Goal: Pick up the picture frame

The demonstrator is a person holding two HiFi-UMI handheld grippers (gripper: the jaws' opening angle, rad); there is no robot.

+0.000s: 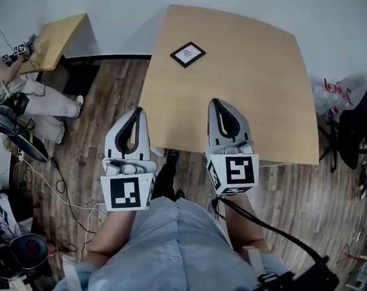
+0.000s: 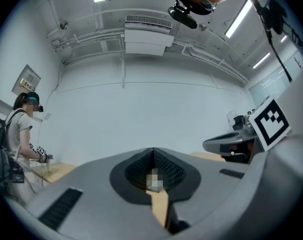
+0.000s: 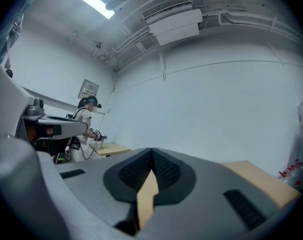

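Note:
A small black picture frame [image 1: 188,54] with a white print lies flat on the far part of the light wooden table [image 1: 256,77]. My left gripper [image 1: 138,110] hangs over the floor just off the table's near left edge, jaws together and empty. My right gripper [image 1: 216,101] is over the table's near edge, also shut with nothing in it. Both point toward the frame, which lies well ahead of them. In the left gripper view the pads [image 2: 153,156] meet, and in the right gripper view the pads [image 3: 152,156] meet too; the frame is hidden in both.
A second wooden table [image 1: 56,38] stands at the far left with another person [image 1: 32,96] beside it, also in the left gripper view as a person [image 2: 19,134]. Cables [image 1: 62,187] trail on the floor at left. Dark bags [image 1: 359,132] and a plastic bag [image 1: 332,90] sit at right.

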